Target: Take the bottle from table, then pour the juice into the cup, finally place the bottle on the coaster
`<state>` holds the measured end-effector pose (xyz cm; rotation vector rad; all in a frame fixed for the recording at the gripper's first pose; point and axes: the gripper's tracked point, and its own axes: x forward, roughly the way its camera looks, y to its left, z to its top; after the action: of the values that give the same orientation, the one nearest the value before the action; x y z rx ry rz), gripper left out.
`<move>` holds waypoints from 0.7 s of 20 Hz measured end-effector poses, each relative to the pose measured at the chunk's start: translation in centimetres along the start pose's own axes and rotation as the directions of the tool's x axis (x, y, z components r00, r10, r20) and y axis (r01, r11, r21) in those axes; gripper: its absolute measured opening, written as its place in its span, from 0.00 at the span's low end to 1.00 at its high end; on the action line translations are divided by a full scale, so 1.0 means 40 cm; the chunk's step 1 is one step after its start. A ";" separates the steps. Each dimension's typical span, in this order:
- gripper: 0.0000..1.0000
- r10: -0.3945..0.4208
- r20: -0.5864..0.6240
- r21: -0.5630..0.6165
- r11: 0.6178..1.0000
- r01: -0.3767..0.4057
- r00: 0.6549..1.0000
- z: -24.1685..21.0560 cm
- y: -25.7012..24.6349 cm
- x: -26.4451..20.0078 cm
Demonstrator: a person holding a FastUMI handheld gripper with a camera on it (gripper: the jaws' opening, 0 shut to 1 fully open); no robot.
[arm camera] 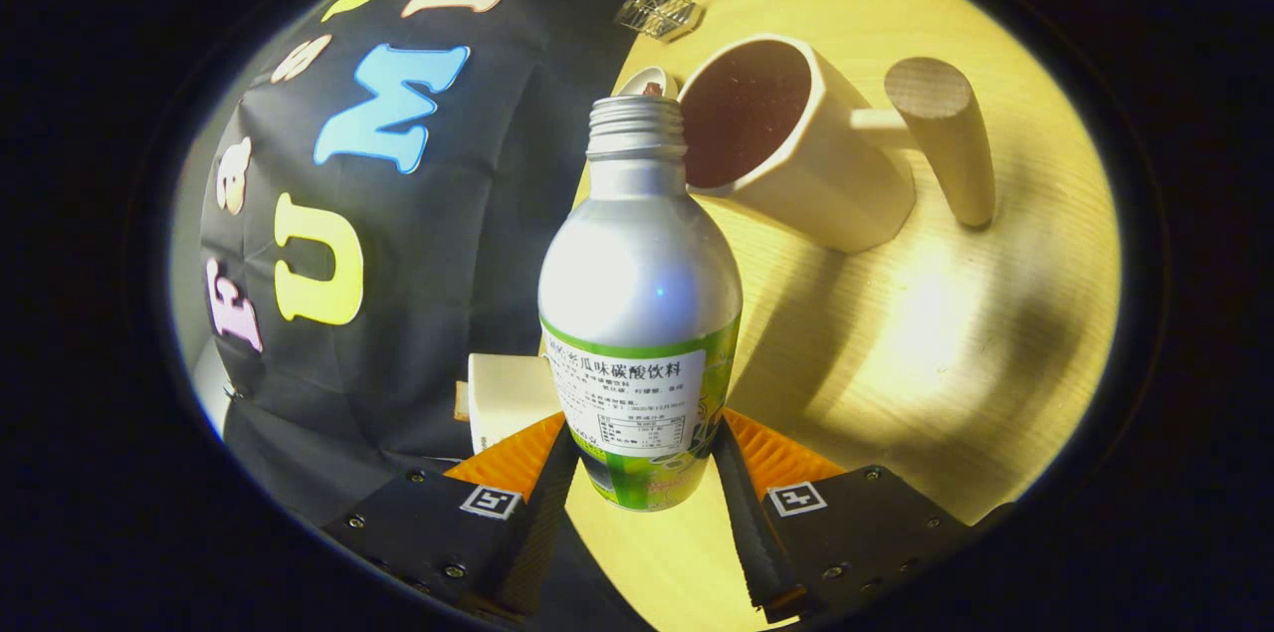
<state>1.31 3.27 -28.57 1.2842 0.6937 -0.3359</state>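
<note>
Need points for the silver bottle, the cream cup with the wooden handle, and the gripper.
Silver aluminium bottle with green label (639, 274): gripper view, bare shoulder above the label.
Cream cup with wooden peg handle (831, 189): gripper view, outer side wall.
Gripper (642, 473): gripper view, midway between its fingertips; jaws shut on the bottle's base.

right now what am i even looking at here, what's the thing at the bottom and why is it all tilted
The picture comes from a camera riding on a hand-held gripper, looking along its two jaws, which are the parts at the bottom. They are closed on a silver bottle with its cap off. The person has tipped the tool, so the wooden table looks tilted. The bottle's open neck points toward a pale cup with a peg handle. A small wire item lies beyond it, and a pale block sits beside the bottle.
</note>
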 end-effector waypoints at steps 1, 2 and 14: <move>0.75 -0.010 0.009 -0.036 0.999 0.010 1.000 -0.003 -0.006 0.000; 0.75 -0.024 0.018 -0.090 0.996 0.026 1.000 -0.003 -0.015 0.001; 0.75 -0.076 0.194 -0.462 0.872 0.160 0.978 0.032 -0.016 0.008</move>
<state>1.54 1.94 -29.11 0.7345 0.6586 -0.3444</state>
